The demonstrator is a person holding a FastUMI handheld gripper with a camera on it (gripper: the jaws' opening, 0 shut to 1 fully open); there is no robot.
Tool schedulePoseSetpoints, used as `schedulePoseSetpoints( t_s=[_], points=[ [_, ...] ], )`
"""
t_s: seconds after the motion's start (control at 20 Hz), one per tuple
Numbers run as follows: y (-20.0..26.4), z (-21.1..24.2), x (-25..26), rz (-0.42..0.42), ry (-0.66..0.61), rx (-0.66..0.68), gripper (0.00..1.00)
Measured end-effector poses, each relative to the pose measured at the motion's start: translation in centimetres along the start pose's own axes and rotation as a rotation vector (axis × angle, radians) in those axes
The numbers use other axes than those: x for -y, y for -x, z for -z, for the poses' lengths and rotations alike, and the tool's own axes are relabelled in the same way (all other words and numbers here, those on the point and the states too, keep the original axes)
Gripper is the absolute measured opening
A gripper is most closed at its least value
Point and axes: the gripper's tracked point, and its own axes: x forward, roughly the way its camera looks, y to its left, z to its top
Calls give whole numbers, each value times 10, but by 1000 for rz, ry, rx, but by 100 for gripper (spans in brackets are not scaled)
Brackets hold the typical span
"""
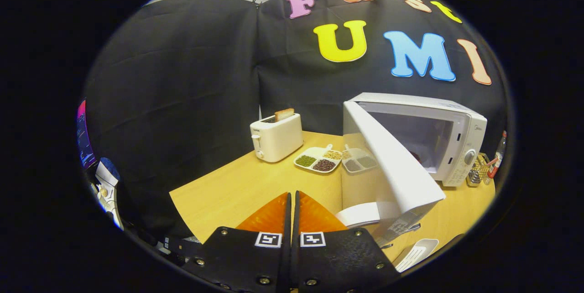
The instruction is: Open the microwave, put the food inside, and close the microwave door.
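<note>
White microwave (449,142) door (392,165) open — food inside barely visible | gripper (292,197) fingers closed, empty

White microwave (449,135), white toaster (276,138), tan wood-grain table (237,188)

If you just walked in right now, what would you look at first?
Probably the white microwave, whose door swings wide open toward the shut gripper. Next, the toaster beyond the fingers with bread sticking up, and a tray of beans between toaster and microwave.
</note>
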Motion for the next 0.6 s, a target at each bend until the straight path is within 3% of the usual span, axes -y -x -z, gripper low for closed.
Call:
schedulePoseSetpoints(
  t_s=[0.6],
  points=[
    [-5,-5,98,162,-5,-20,1]
  ],
)
